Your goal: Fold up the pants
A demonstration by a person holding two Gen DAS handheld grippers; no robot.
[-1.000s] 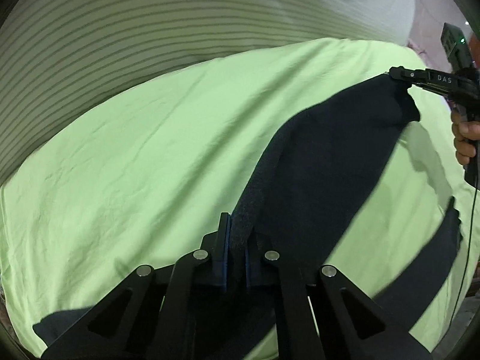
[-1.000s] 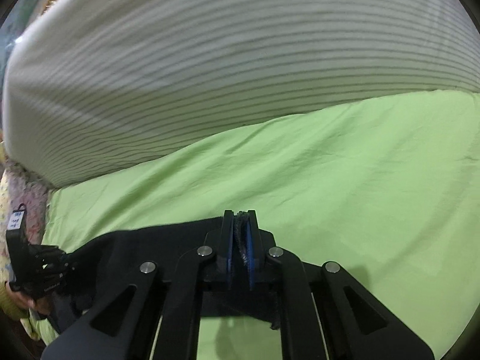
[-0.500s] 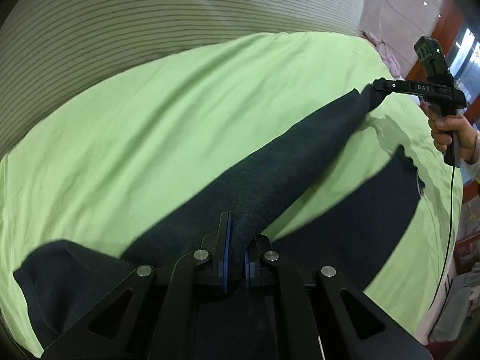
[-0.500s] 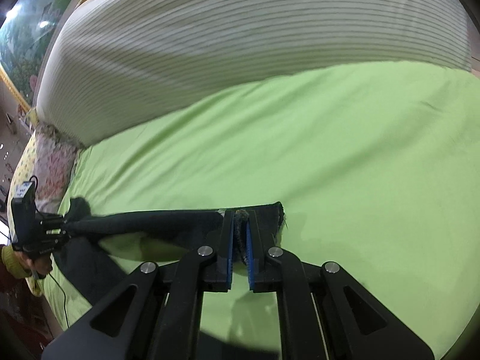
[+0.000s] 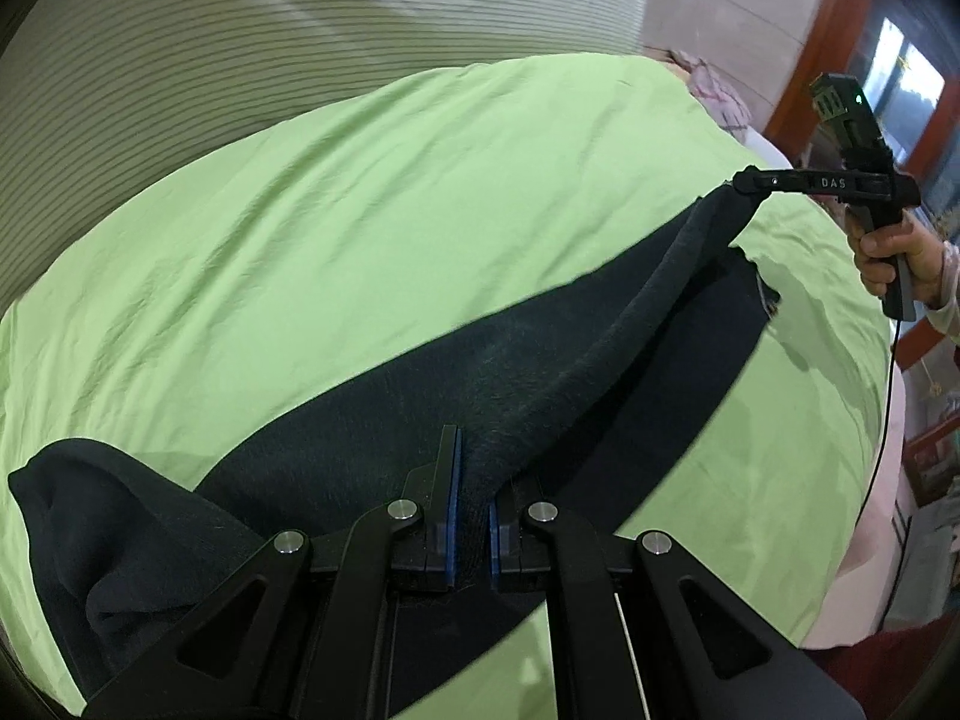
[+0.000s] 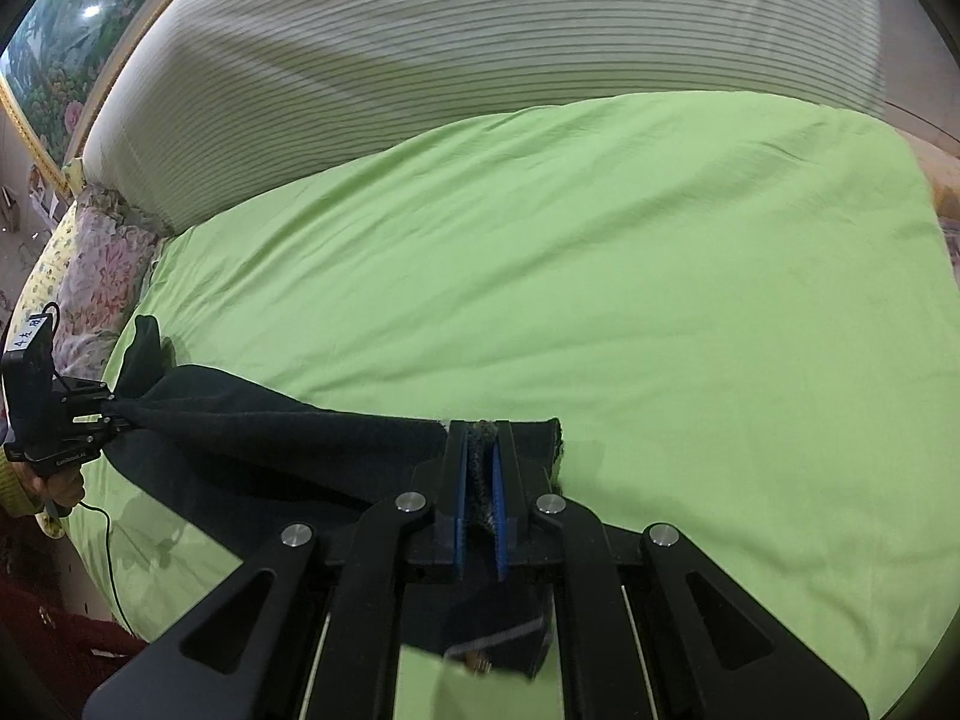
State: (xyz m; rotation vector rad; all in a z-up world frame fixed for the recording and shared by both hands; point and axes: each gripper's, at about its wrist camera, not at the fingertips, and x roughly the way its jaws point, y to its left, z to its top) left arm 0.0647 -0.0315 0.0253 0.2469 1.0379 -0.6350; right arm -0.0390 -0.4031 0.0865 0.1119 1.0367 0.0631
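Dark pants (image 5: 540,372) stretched over green bed sheet (image 5: 360,210) at centre frame, left gripper (image 5: 470,516) jaws clamped on one fabric edge, right gripper (image 6: 480,474) jaws clamped on the other, lower pants hidden behind gripper frames, striped bedding (image 6: 480,60) blurred along top.

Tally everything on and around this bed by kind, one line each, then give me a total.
Dark pants: 1
Grippers, left gripper and right gripper, both clamped on the pants: 2
Green sheet: 1
Striped cover: 1
Floral pillow: 1
Total: 6
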